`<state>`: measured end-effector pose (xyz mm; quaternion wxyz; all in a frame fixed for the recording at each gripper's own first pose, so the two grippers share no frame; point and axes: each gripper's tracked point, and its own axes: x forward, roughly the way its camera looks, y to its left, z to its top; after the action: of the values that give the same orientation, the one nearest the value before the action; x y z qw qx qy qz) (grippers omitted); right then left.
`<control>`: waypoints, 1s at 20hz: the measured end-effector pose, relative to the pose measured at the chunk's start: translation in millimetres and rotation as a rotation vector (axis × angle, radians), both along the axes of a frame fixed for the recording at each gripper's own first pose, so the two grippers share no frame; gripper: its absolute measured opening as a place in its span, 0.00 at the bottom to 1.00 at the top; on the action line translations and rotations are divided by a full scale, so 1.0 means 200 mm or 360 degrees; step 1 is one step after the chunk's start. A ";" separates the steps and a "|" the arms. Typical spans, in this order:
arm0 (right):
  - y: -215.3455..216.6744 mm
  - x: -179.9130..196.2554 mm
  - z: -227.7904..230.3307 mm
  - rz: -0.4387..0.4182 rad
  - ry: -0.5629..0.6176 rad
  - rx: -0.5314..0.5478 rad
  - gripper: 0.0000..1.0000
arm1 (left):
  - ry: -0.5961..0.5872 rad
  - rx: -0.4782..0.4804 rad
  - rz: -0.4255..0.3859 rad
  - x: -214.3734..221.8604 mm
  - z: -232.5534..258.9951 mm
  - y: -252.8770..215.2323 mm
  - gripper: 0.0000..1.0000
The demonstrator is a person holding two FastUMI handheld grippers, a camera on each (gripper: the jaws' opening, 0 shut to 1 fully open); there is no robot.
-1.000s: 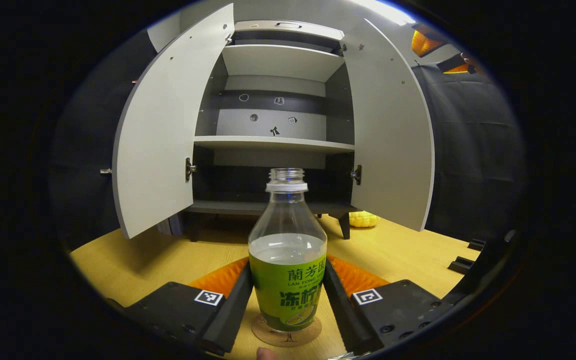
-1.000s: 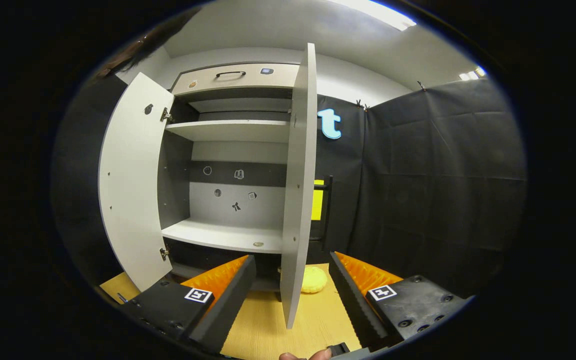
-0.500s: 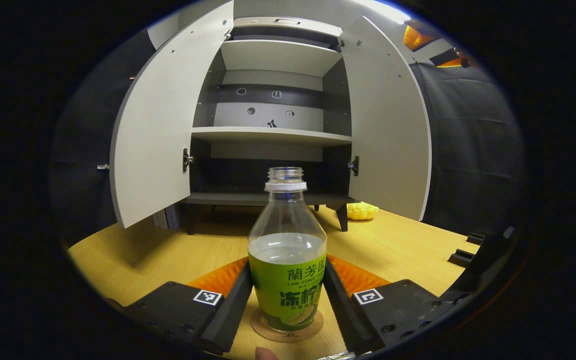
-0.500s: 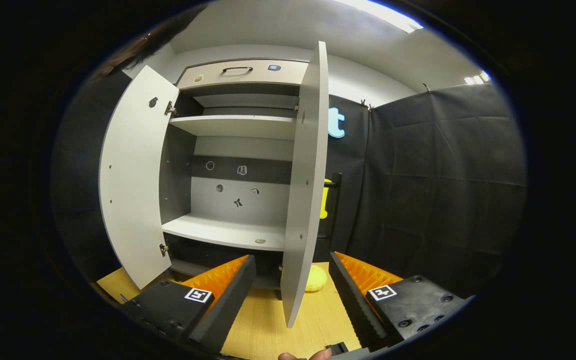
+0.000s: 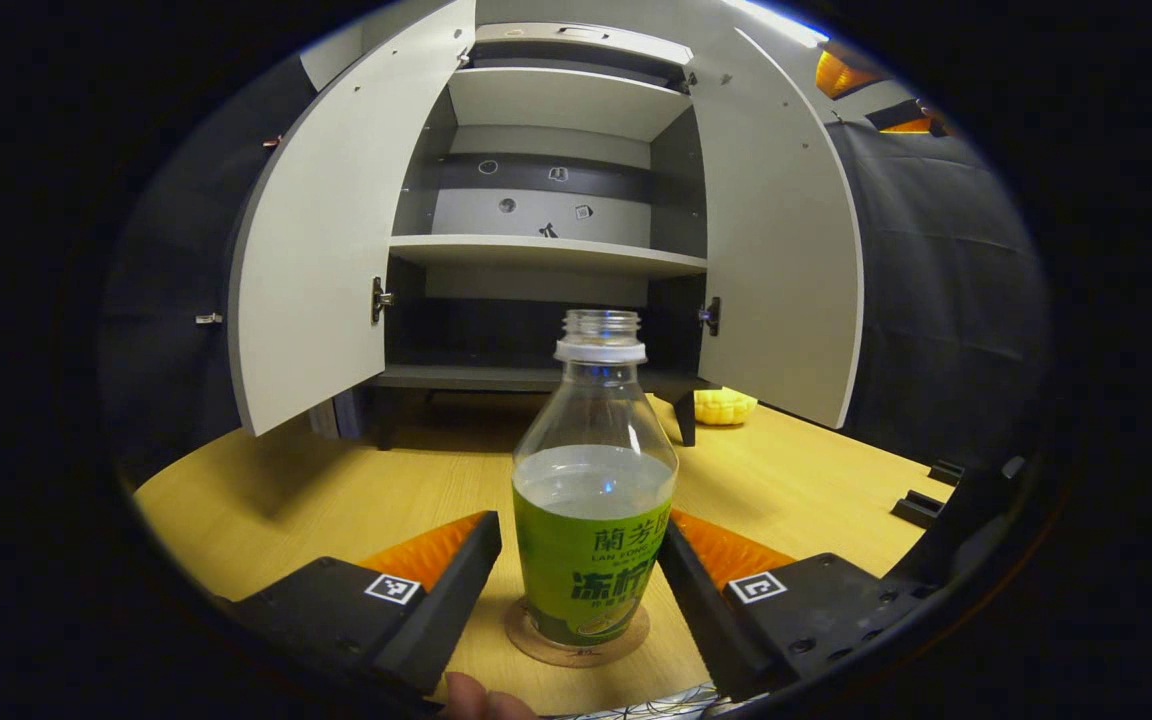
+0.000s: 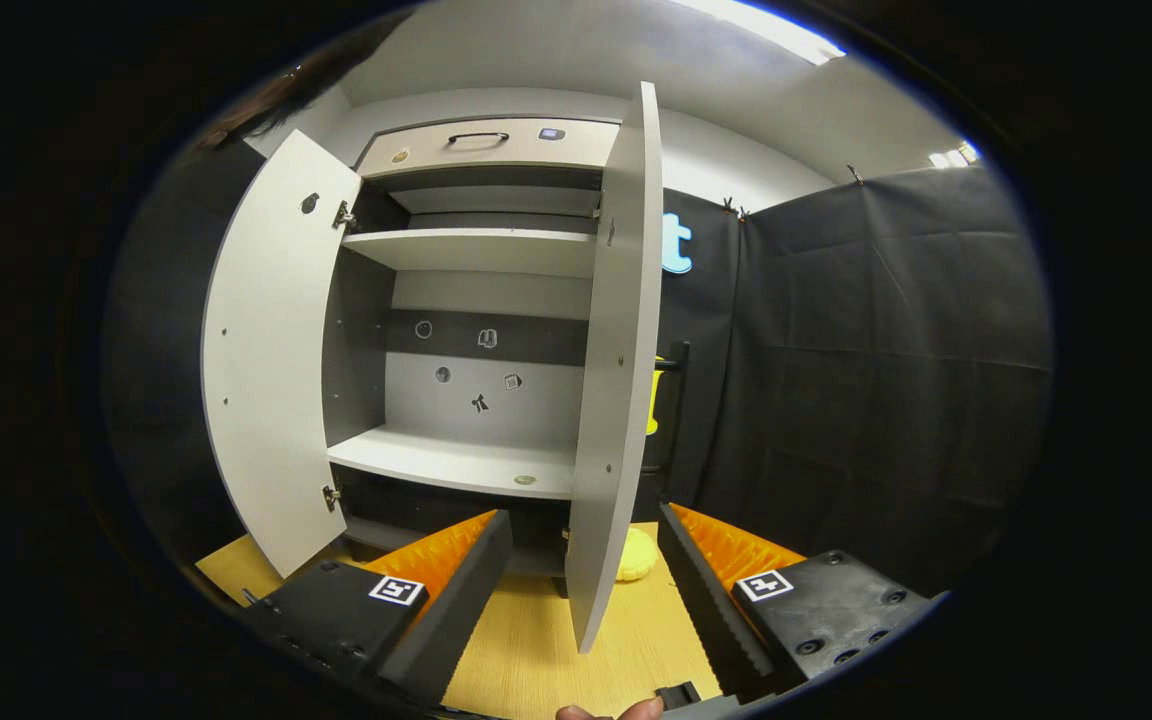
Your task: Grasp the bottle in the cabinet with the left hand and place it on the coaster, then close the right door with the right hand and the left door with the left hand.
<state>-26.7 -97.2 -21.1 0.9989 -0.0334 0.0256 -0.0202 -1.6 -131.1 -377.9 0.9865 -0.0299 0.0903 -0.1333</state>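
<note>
A clear bottle with a green label and no cap stands upright on a round cork coaster on the wooden table. My left gripper is open around it, with a gap on the left side and the right finger close to the label. Behind it the cabinet has its left door and right door swung open. In the right gripper view my right gripper is open and faces the right door edge-on, some way in front of the fingers. The left door stands open beyond.
A yellow corn-like object lies on the table by the cabinet's right leg, also seen as a yellow lump behind the door. The cabinet shelves hold little. Black cloth walls close in on the right.
My left gripper's fingers have spread apart from the bottle, which now stands free on the coaster. The right gripper view has barely shifted.
</note>
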 end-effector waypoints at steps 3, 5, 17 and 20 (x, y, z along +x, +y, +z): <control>0.01 -0.01 -0.01 0.0010 0.0002 0.0003 0.97 | 0.0027 0.0021 -0.0033 -0.03 -0.02 0.00 0.95; 0.02 -0.01 -0.01 0.0015 -0.0002 0.0004 0.97 | 0.0035 0.0018 -0.0047 -0.06 0.00 0.00 0.96; -0.05 0.07 -0.02 -0.0020 -0.0033 0.0057 0.97 | -0.0040 -0.0038 0.0109 -0.19 0.65 0.27 0.95; -0.06 0.09 0.03 -0.0003 -0.0073 0.0087 0.97 | -0.0078 -0.0043 0.0192 -0.18 0.89 0.38 0.96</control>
<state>-7.8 -109.4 -15.9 0.9998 -0.0056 0.0032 -0.0211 -37.7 -55.5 -199.9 0.9942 -0.0454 0.0622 -0.0756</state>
